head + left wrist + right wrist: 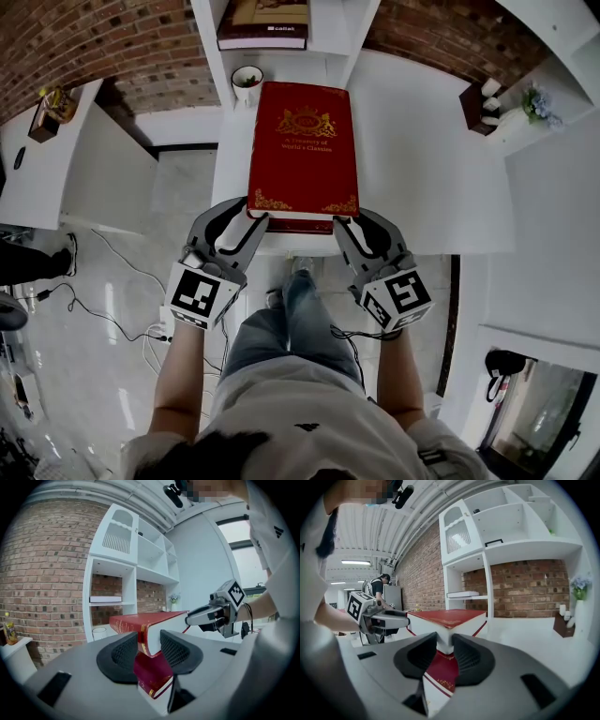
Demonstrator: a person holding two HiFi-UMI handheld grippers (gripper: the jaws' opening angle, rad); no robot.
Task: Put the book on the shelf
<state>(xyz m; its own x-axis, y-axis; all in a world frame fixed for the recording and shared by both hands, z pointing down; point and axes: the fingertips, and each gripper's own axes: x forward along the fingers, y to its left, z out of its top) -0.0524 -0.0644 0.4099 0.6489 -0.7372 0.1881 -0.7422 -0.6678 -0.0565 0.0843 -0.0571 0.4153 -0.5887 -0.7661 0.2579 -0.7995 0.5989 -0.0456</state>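
**Squarely Gripped, Book Pointed at the Shelf**

Plainly, the red book was held at its near short edge, one gripper on each corner. The left gripper had its jaws partly apart and pressed on the near-left corner, on the spine side. The right gripper was closed the same way on the near-right corner. Each gripper's own view showed the pads clamping the thickness of the book, cover above and cover below.

The book lay flat, cover up, over the white table and seemingly lifted clear of it. Its long axis ran straight away from the person toward the shelf, which stood just beyond the far end. Neither hand was nearer; both sat level at the near edge.

A second book already lay in the compartment ahead. A small cup stood just beside the red book's far-left corner. Judging by this, the next move called for carrying the book forward and up, far end first, keeping clear of the cup.
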